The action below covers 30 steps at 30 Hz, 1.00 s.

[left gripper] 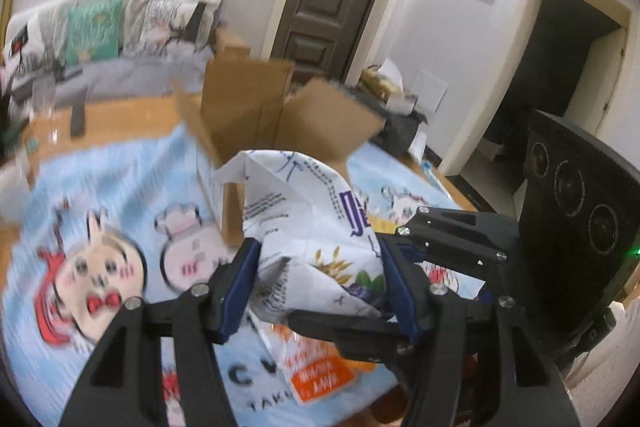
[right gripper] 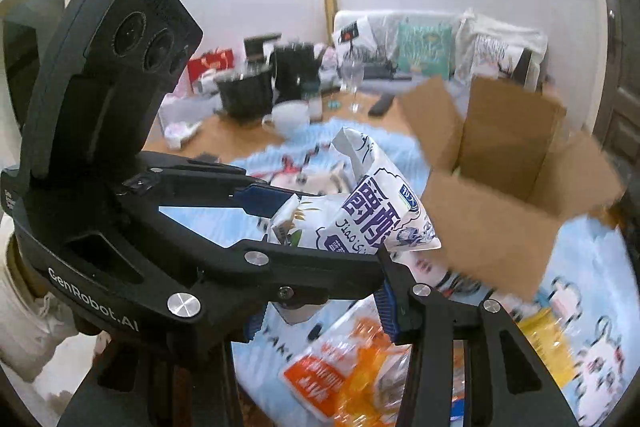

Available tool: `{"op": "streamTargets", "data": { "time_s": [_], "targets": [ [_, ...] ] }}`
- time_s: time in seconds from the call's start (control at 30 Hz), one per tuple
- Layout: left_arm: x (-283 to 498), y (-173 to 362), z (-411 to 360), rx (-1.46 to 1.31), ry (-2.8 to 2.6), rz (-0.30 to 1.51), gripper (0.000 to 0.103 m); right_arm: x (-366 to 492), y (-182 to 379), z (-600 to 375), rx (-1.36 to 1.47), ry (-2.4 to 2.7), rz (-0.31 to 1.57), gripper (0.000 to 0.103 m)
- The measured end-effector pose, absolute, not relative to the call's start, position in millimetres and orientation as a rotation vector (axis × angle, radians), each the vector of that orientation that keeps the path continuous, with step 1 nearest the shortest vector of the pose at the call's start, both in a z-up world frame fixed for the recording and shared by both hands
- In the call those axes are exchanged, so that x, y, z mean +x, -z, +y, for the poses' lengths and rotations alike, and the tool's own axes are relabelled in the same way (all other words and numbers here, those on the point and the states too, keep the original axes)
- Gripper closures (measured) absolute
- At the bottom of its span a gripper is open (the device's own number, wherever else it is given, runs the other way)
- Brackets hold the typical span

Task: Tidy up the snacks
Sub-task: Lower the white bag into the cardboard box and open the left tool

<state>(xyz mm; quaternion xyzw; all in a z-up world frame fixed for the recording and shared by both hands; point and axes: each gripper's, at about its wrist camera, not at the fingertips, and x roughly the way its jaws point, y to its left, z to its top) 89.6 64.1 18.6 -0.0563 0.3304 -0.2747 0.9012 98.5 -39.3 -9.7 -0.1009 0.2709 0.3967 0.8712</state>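
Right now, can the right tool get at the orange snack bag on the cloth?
Probably yes: the orange snack bag lies just beyond the open right tool, though the left tool holding the white bag crosses it.

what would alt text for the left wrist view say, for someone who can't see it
The left tool grips a crumpled white snack pouch between its blue pads, lifted in front of an open cardboard box. Below lies an orange snack packet on a pale blue cartoon tablecloth; the right tool reaches in from the right beside the pouch.
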Motion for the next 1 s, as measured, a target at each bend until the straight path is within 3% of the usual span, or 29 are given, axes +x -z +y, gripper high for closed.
{"op": "streamTargets", "data": {
  "time_s": [0.3,0.63,0.93,1.0],
  "targets": [
    [176.7,-58.1,34.0,-0.068,0.572,0.709,0.046,166.6,-37.7,-67.1,-0.175,-0.742,0.545,0.062],
    [280.8,-43.2,20.5,-0.134,0.499,0.872,0.046,264.1,-31.0,-93.5,-0.064,-0.730,0.676,0.063],
    [280.2,-48.9,49.0,-0.178,0.408,0.823,0.046,263.9,-39.4,-114.3,-0.070,-0.683,0.650,0.062],
    [269.1,-53.2,55.3,-0.176,0.399,0.805,0.041,257.3,-43.2,-122.9,-0.044,-0.691,0.639,0.062]
  ]
}}
